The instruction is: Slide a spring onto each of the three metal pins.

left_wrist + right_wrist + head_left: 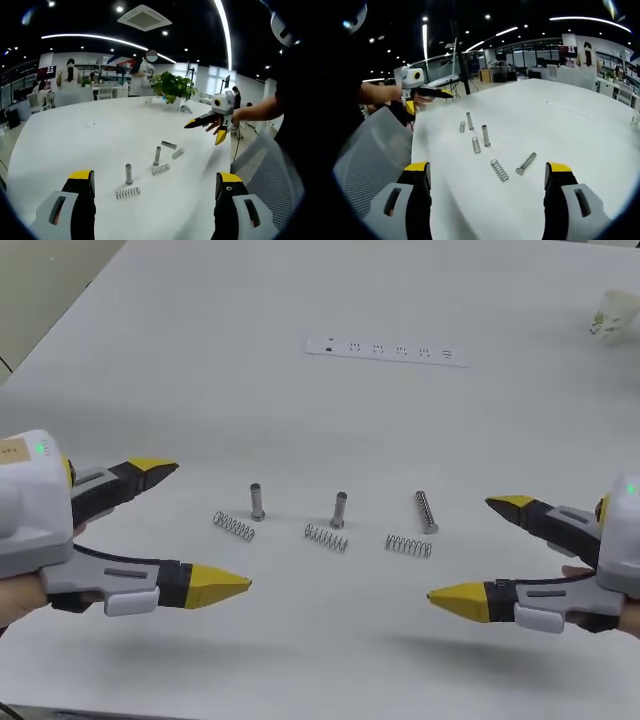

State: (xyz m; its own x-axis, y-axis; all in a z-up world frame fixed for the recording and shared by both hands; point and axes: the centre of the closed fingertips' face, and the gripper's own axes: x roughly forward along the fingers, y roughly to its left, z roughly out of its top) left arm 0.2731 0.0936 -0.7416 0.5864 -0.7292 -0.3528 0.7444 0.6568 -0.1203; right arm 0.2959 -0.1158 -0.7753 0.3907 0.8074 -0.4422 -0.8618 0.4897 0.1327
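Three short metal pins sit in a row on the white table (200, 370): the left pin (257, 502) and middle pin (340, 509) stand upright, and the right pin (426, 511) lies on its side. A loose spring lies just in front of each: left spring (233, 525), middle spring (326, 538), right spring (408, 546). My left gripper (200, 526) hovers open to the left of the row, empty. My right gripper (472, 548) hovers open to the right, also empty. The right gripper view shows the lying pin (526, 163) beside its spring (498, 169).
A white power strip (385, 350) lies farther back on the table. A clear crumpled object (612, 318) sits at the far right edge. A grey mesh chair (375, 155) stands at the table's near side. A potted plant (172, 86) and several people are beyond the table.
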